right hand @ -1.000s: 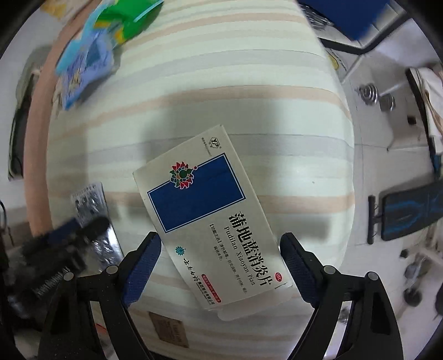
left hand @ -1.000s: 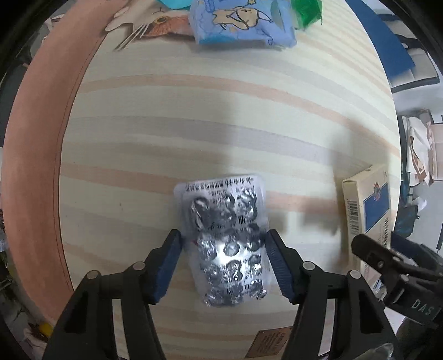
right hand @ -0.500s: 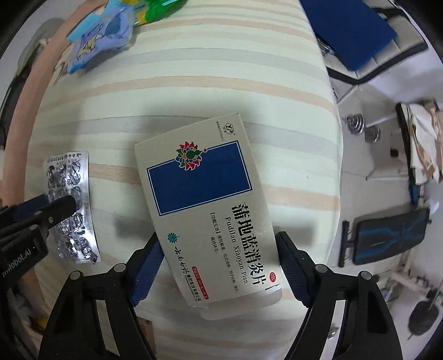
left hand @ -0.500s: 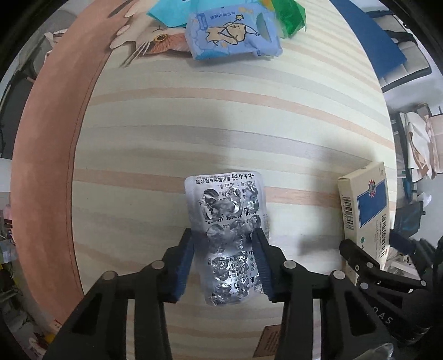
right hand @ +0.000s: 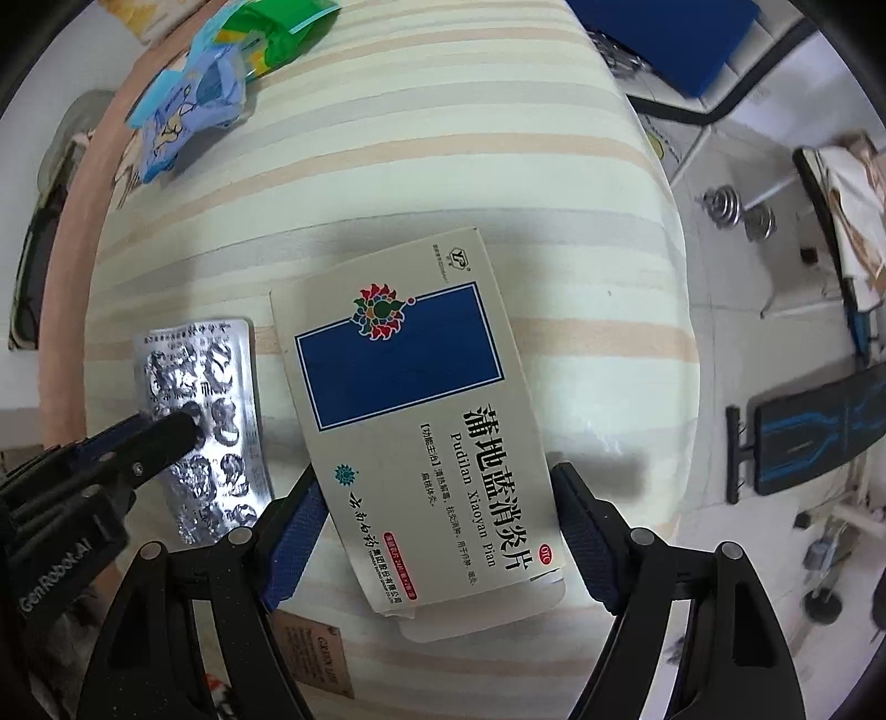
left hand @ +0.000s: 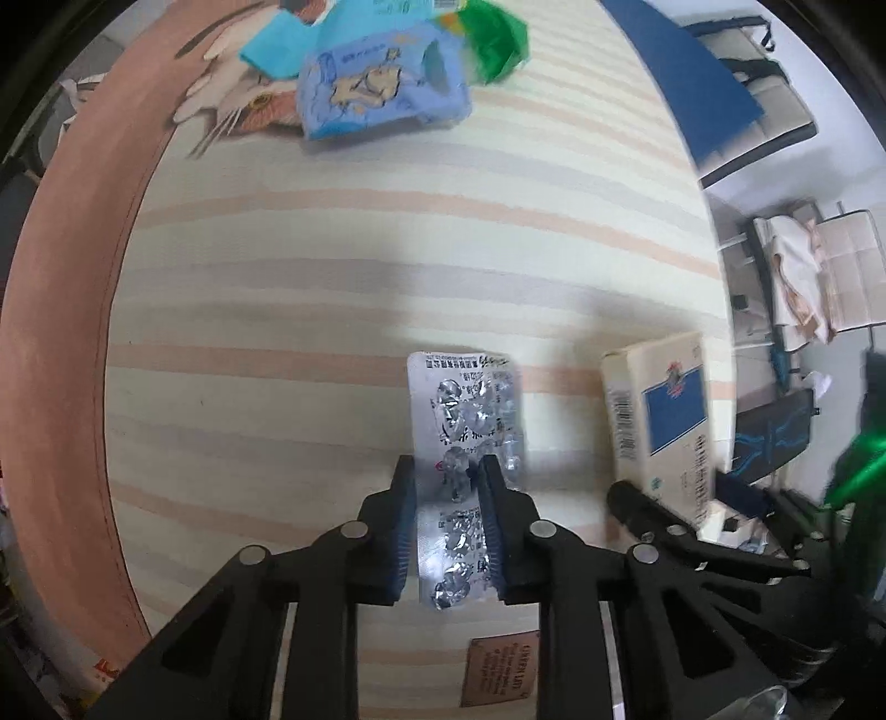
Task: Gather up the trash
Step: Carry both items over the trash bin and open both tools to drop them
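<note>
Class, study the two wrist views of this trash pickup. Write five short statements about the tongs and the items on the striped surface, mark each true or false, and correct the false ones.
1. The left tongs are clamped on the foil blister pack. True.
2. The right tongs hold the blister pack. False: they straddle the medicine box.
3. The box shows a blue rectangle. True.
4. The blue snack wrapper lies between the left tongs. False: it lies far off, beside a green wrapper.
5. The blister pack lies on top of the box. False: it is beside it.
</note>
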Demonstrator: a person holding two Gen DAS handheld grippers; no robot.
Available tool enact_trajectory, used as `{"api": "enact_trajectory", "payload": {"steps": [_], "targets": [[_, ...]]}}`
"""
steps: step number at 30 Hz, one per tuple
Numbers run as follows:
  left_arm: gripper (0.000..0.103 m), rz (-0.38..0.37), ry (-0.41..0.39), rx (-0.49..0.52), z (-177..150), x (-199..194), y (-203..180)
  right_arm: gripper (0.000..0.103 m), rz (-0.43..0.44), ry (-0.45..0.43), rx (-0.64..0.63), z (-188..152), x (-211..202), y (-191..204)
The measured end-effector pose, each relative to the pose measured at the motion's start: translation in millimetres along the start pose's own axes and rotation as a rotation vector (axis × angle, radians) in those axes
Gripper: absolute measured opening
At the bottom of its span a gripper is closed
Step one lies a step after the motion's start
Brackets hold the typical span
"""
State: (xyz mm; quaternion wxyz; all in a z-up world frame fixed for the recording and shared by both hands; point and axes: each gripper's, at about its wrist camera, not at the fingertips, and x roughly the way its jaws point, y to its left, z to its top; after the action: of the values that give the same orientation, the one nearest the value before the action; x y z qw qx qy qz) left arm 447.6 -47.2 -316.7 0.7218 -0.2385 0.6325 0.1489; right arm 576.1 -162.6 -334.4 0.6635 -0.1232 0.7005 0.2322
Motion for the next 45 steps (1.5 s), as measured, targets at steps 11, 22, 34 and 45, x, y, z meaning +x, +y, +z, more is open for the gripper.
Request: {"api": "enact_trajectory", "payload": {"steps": [11, 22, 34, 45], "targets": [[0.002, 0.002, -0.062, 0.047, 17.0, -31.8, 50.1, 0.081, 0.045, -0.013, 0.057, -13.4, -7.3, -22.8], [0.002, 0.031, -0.152, 0.051, -1.5, -58.5, 55.6, 0.081, 0.045, -0.093, 0.081, -34.0, -45.5, -8.3], [0.002, 0.018, -0.289, 0.133, -117.8, -128.7, 119.9, 0.081, 0.062, -0.237, 0.151, -153.9, -89.9, 68.1], [0.002, -0.084, -0.189, 0.180, -258.5, -129.1, 200.7, 0.081, 0.054, -0.251, 0.259, -343.0, -81.0, 153.2]]}}
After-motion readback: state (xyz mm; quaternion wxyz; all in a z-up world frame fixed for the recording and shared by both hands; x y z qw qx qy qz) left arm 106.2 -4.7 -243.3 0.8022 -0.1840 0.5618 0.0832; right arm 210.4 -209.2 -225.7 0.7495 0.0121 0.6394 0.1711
